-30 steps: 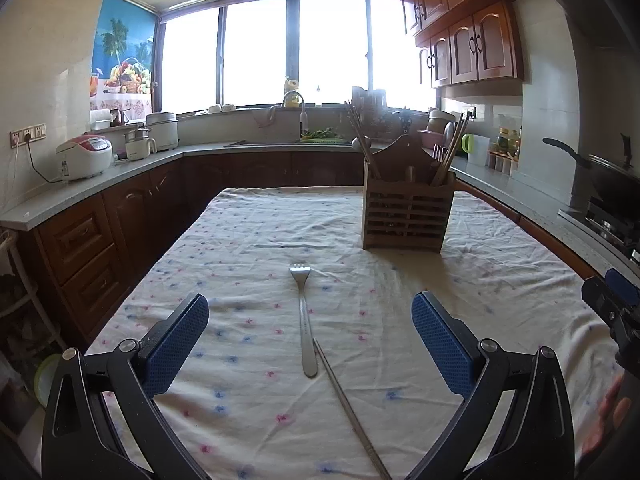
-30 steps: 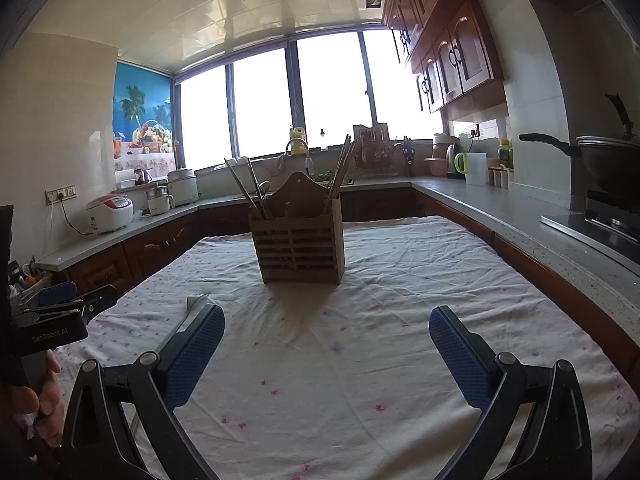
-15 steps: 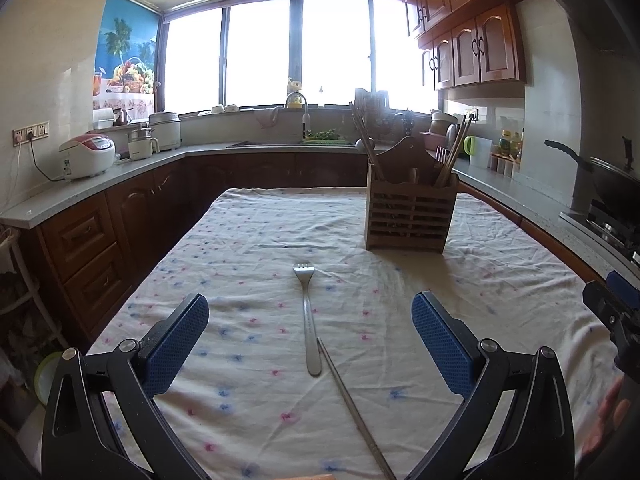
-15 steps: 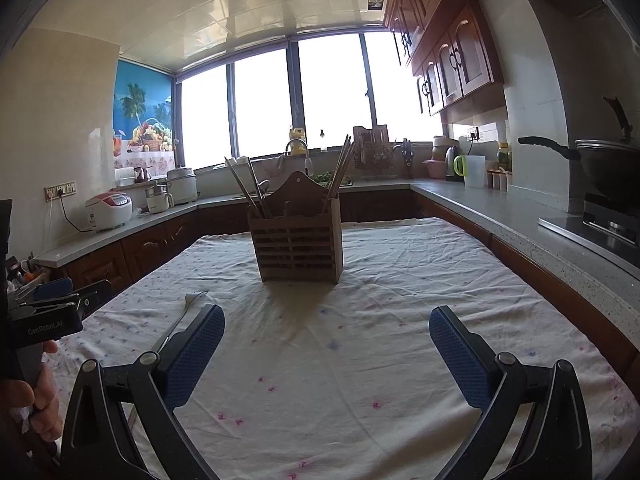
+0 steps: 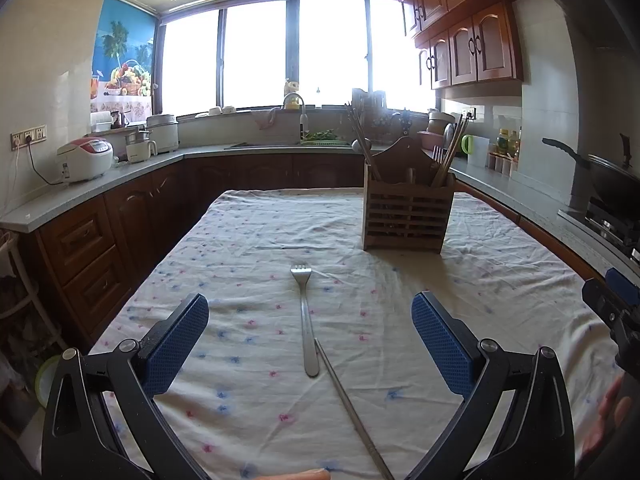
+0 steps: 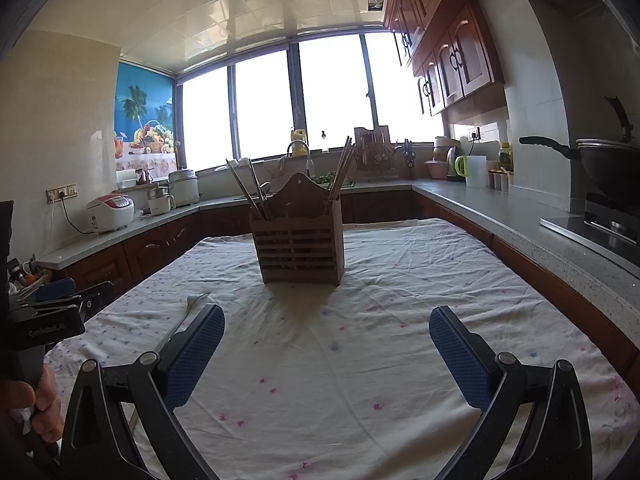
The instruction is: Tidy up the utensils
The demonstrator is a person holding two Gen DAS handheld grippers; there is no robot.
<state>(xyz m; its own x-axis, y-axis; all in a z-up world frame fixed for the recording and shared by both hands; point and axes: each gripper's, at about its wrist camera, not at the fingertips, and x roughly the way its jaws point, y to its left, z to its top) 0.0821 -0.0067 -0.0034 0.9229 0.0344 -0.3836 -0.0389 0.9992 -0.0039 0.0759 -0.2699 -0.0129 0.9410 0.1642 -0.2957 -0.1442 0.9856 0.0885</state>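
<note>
Your left gripper [image 5: 310, 338] hangs above the tablecloth [image 5: 500, 280] with its blue pads [image 5: 176, 344] spread wide and nothing between them. Straight ahead of it, between the two fingers, a metal fork [image 5: 305, 316] lies flat on the cloth, tines pointing away from you toward the window. A single metal chopstick [image 5: 352, 404] lies just beside the fork's handle end, its far tip almost at the handle, running diagonally toward you and to the right; whether the two touch is hard to tell. Further back and to the right stands the wooden utensil holder [image 5: 406, 216], upright, with chopsticks leaning out of its left and right compartments. Your right gripper [image 6: 326, 350] is likewise released, fingers wide apart and holding nothing, and faces the holder [image 6: 298, 248] head-on. From that side the fork's head [image 6: 196, 300] shows just past the left pad [image 6: 196, 356], with the handle hidden behind it.
</note>
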